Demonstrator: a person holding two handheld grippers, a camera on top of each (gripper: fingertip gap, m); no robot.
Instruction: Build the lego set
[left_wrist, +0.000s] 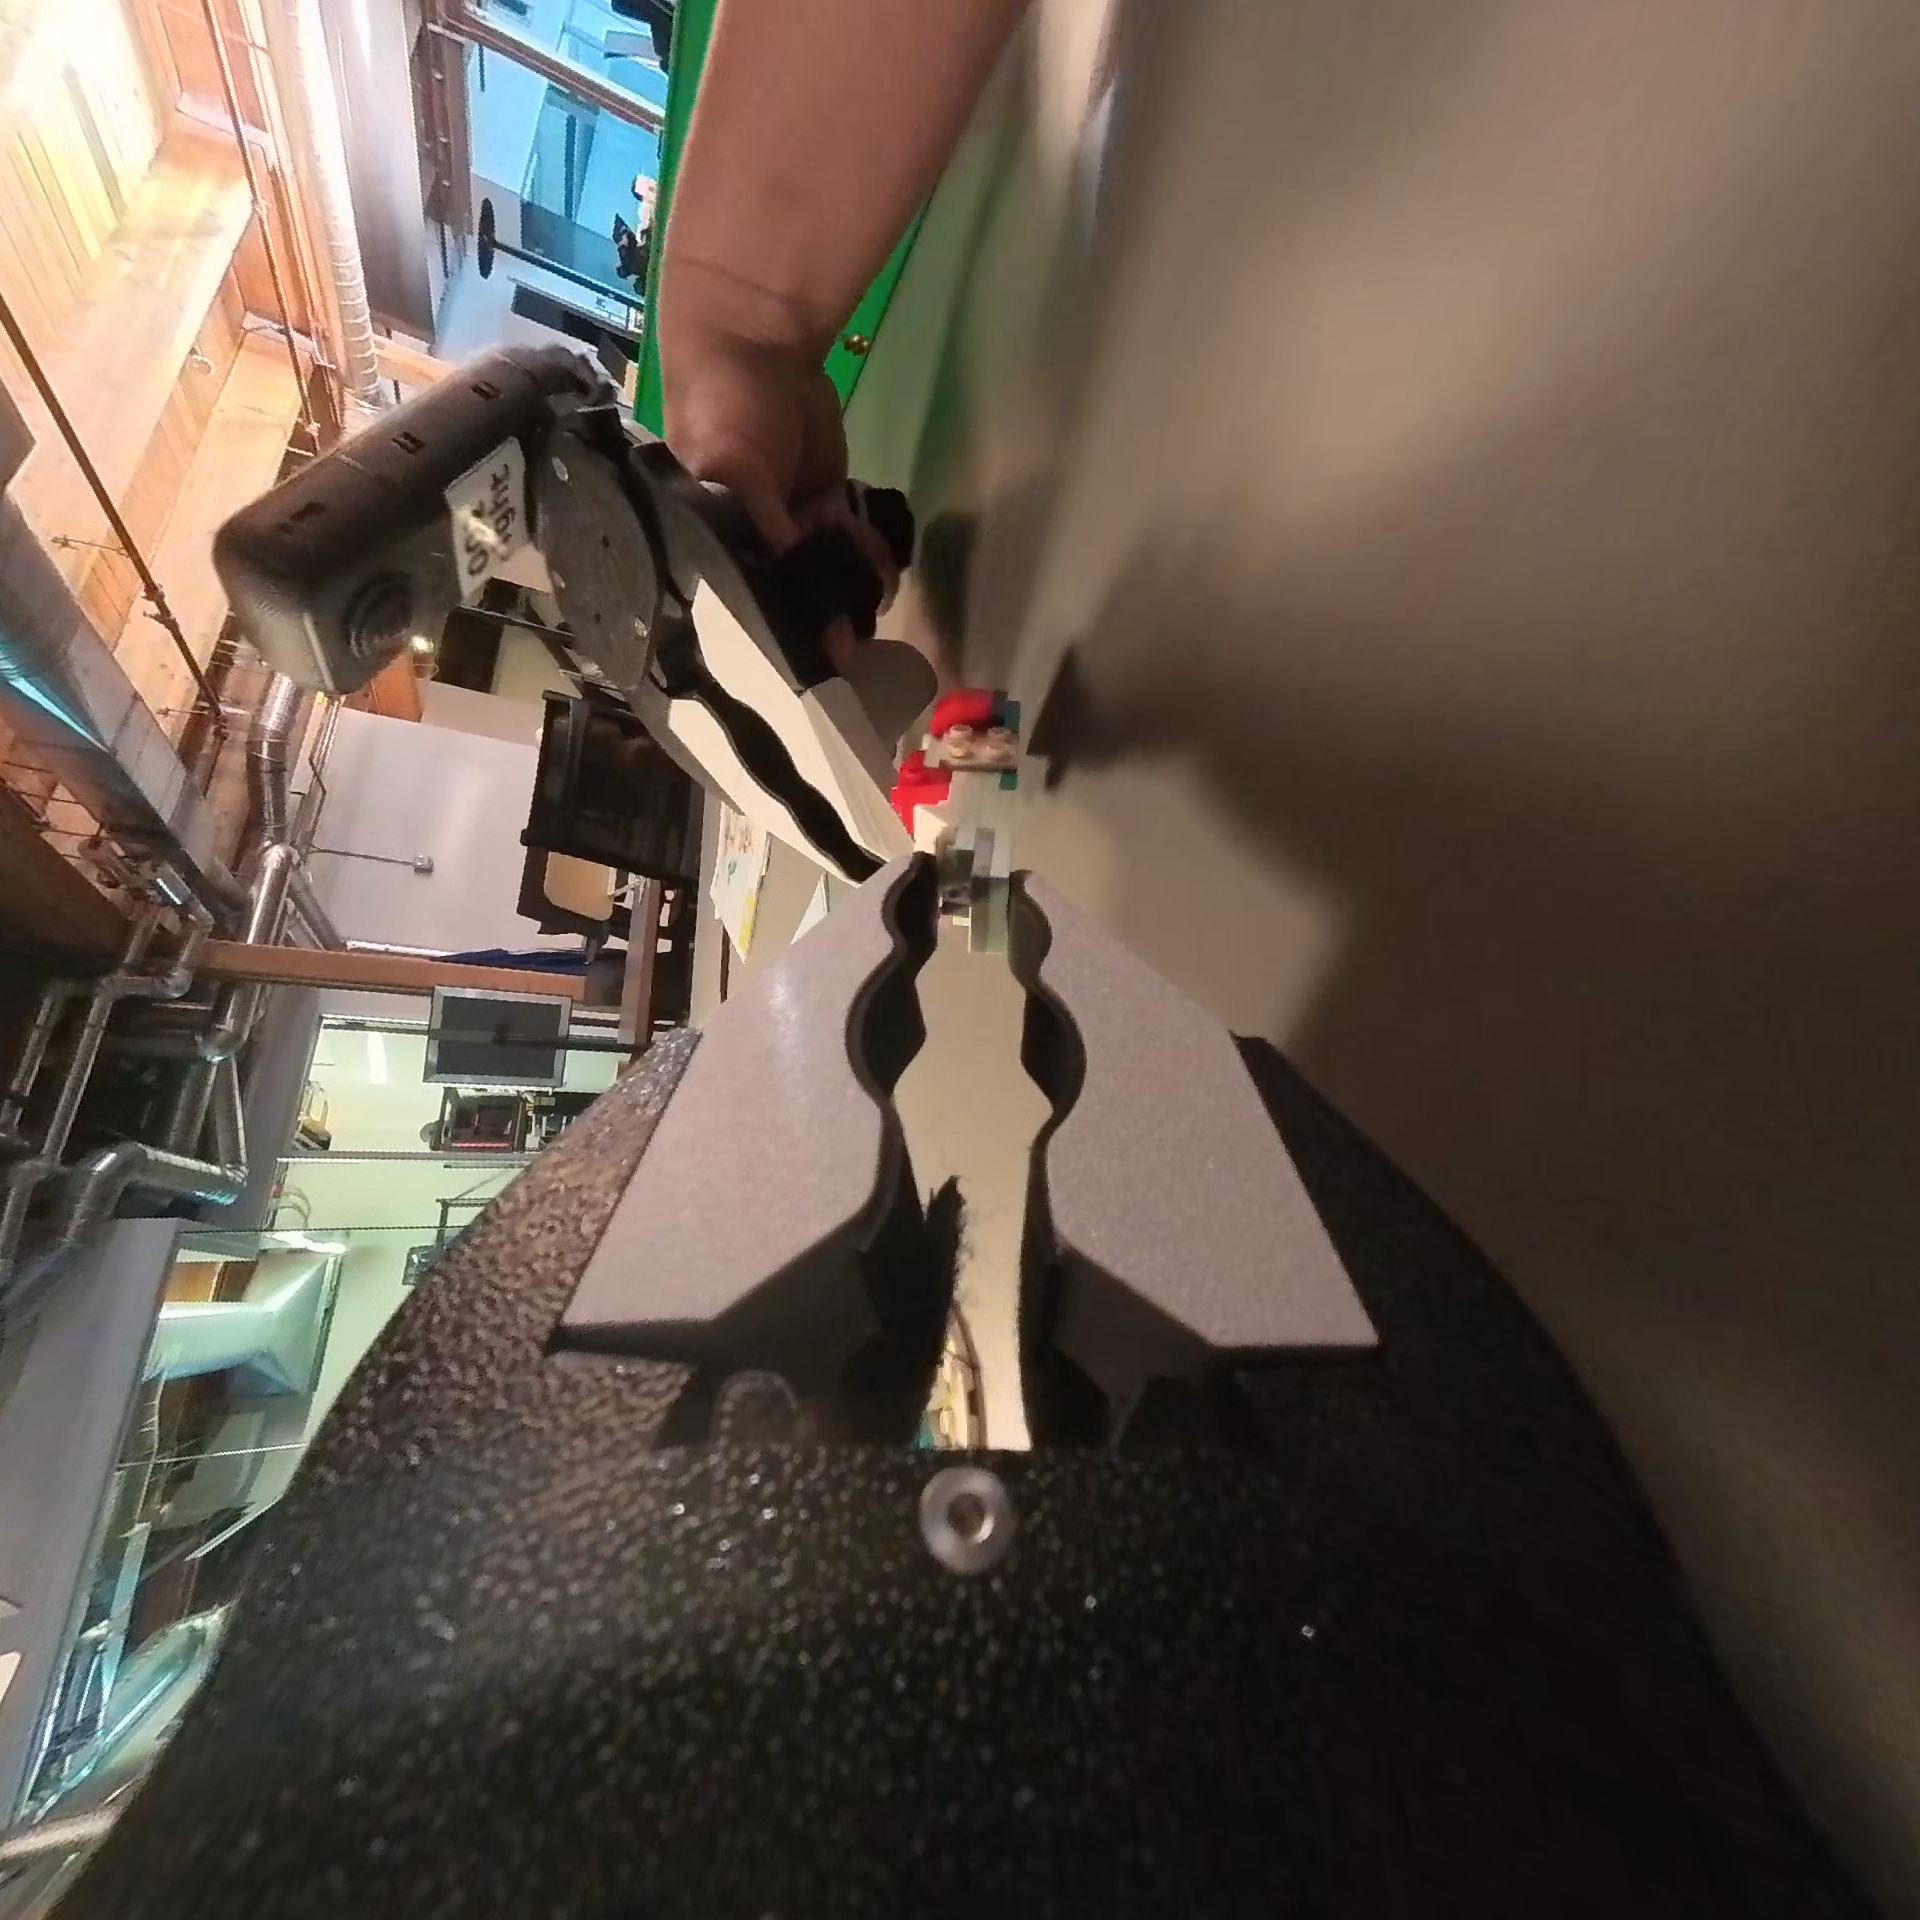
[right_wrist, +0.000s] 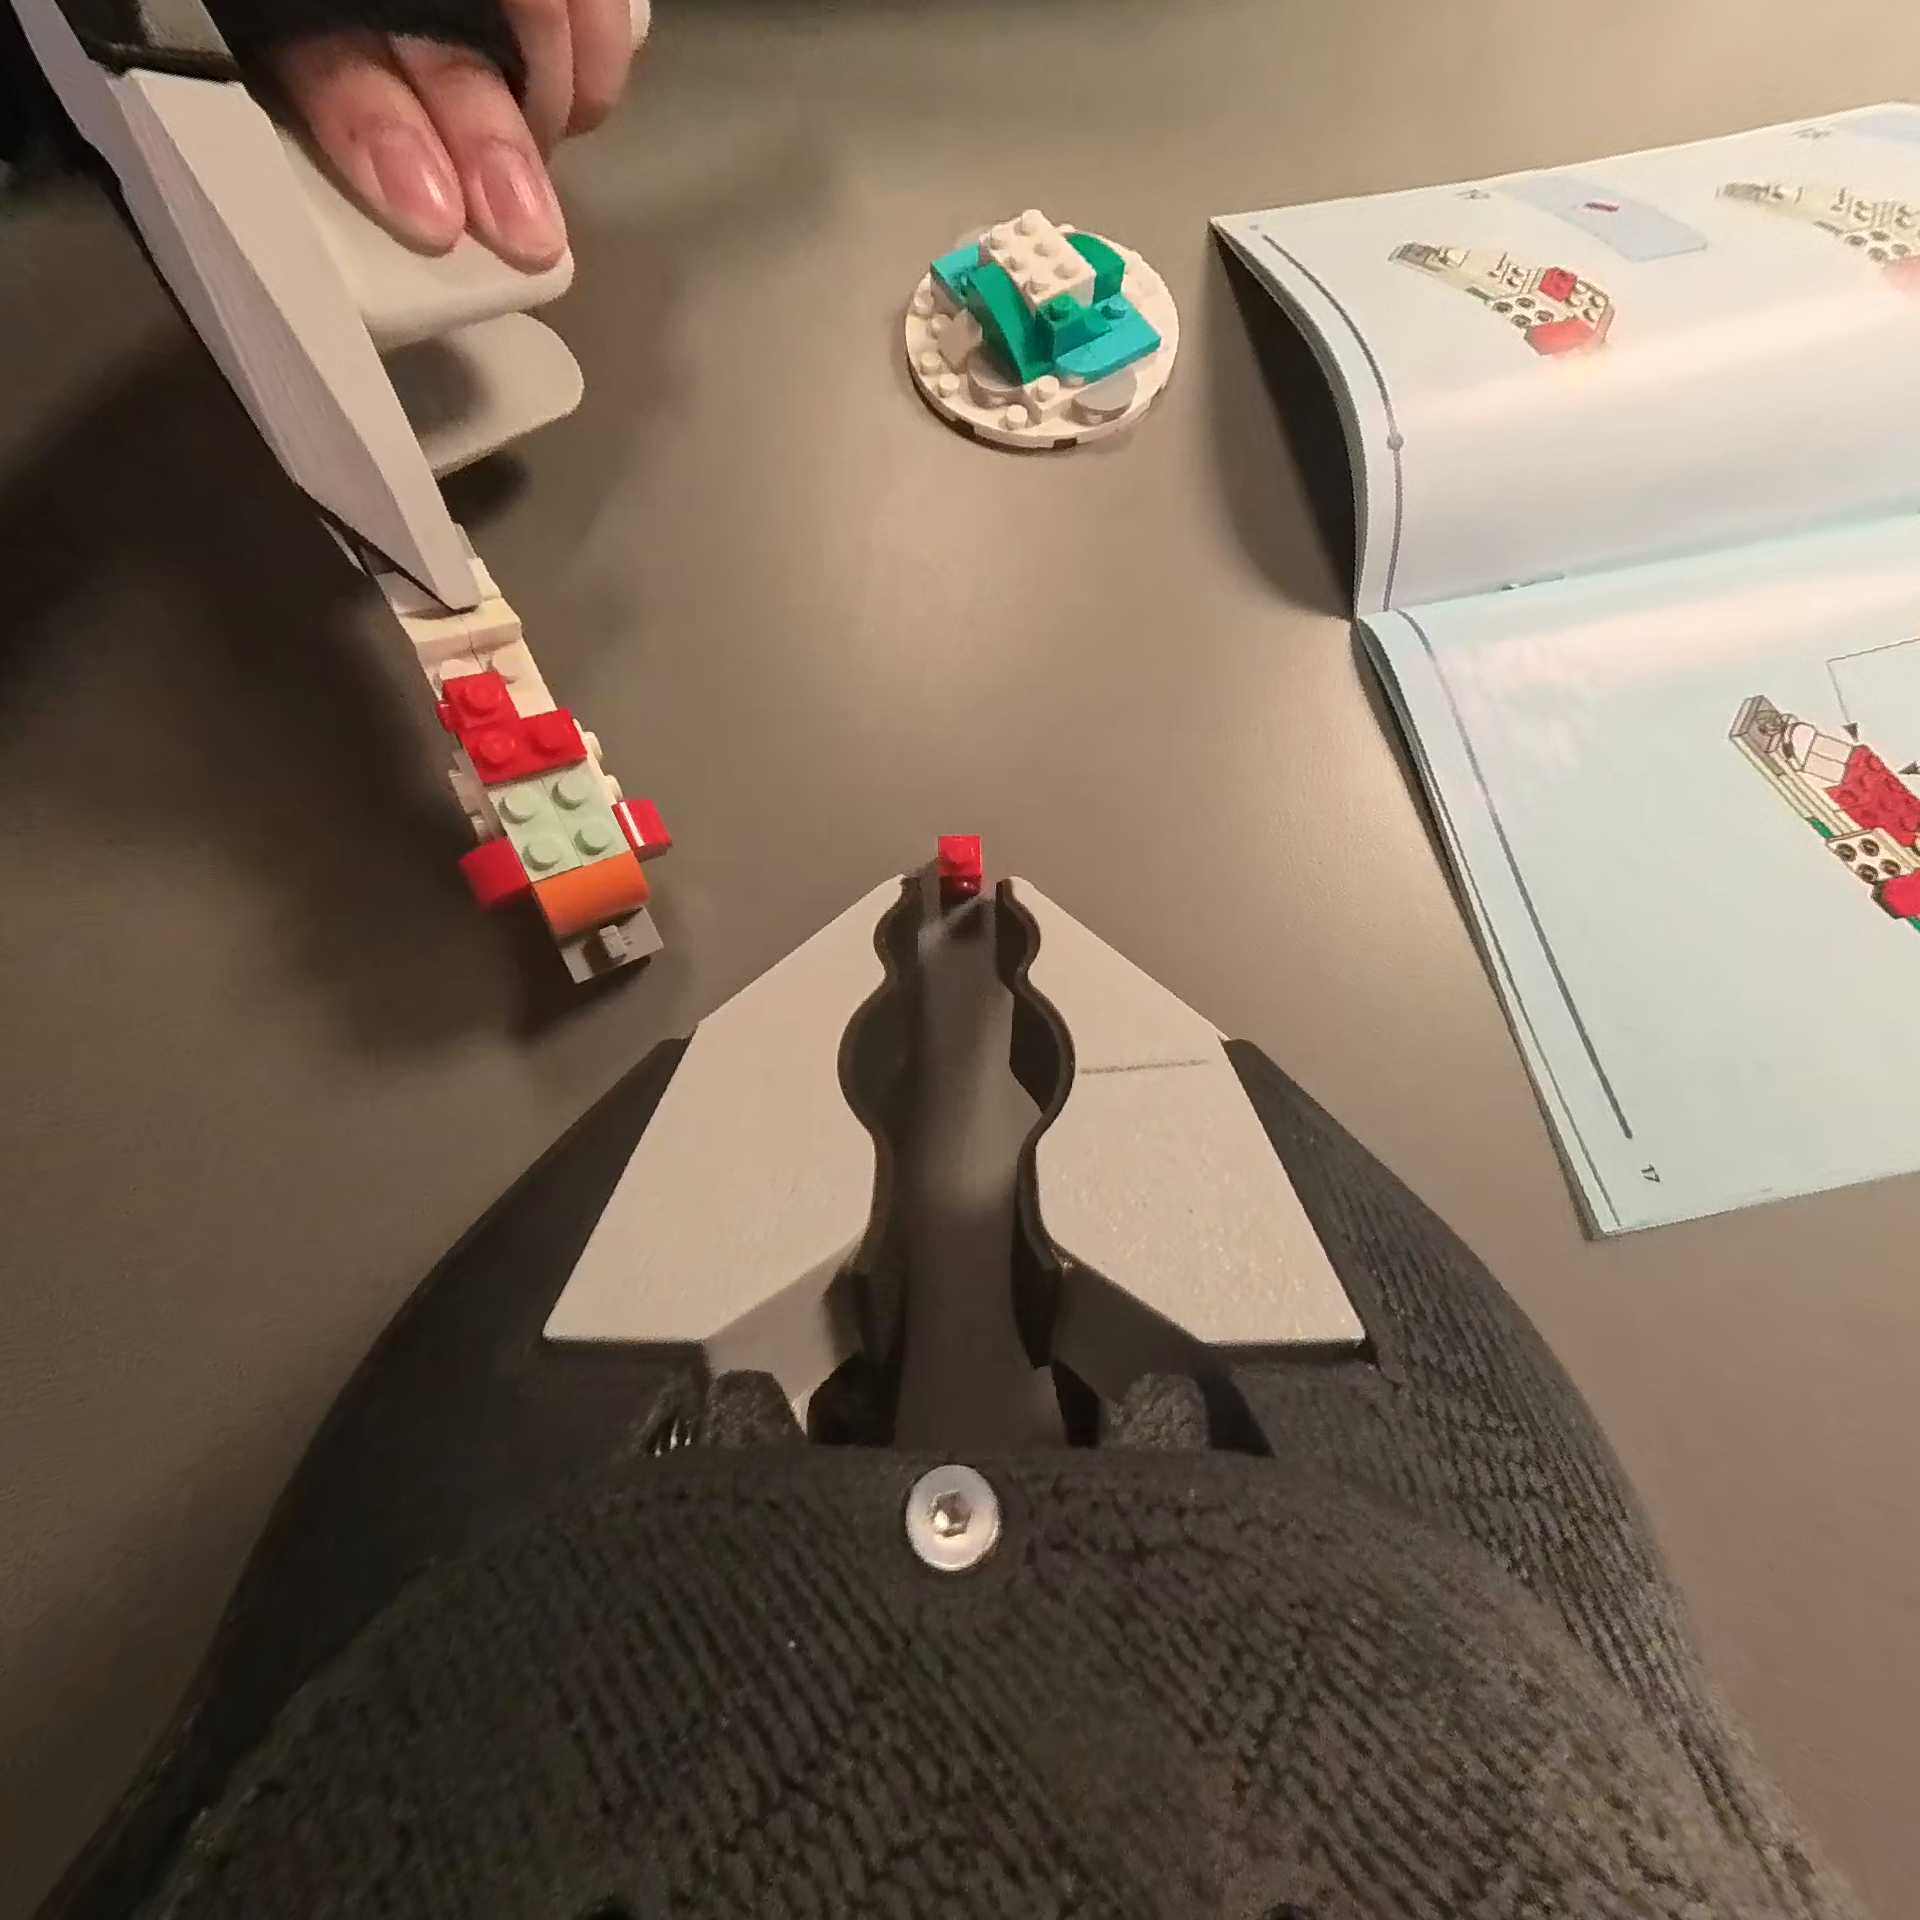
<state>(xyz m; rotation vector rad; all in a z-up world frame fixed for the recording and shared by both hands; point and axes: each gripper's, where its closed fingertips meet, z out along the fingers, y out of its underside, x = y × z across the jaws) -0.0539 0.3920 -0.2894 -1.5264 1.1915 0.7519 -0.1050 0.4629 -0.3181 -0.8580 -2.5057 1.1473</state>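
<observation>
Grey tabletop (right_wrist: 831, 644) carries all items noted, taken left to right in the right wrist view. At upper left, a person's hand (right_wrist: 457, 135) rests on the pale body of the left gripper (right_wrist: 442, 592), whose fingers come down to the white end of a long lego assembly (right_wrist: 540, 800). In the left wrist view, the same gripper (left_wrist: 971, 894) has its jaws narrowly set and closed on the white and grey end of that assembly (left_wrist: 971, 883), with its red parts showing beyond the tips. The assembly lies on the table, running from white bricks near the gripper, through red bricks, pale green studded plates and red rounded side pieces, to an orange curved piece and a grey end brick. Centre, nearer the top, stands a round white base (right_wrist: 1042, 332) bearing teal curved pieces and a white studded brick, well apart from the long assembly. Centre, lower, the right gripper (right_wrist: 951, 883) has its jaws narrowly parted, with a small red brick (right_wrist: 956, 860) at the tips; whether the pads actually pinch it cannot be told. In the left wrist view the right gripper (left_wrist: 873, 862) appears farther off, held by a hand (left_wrist: 758, 416), its tips close to the left gripper. At right, an open instruction booklet (right_wrist: 1621, 665) lies flat on the table, its pale blue pages showing build diagrams.
</observation>
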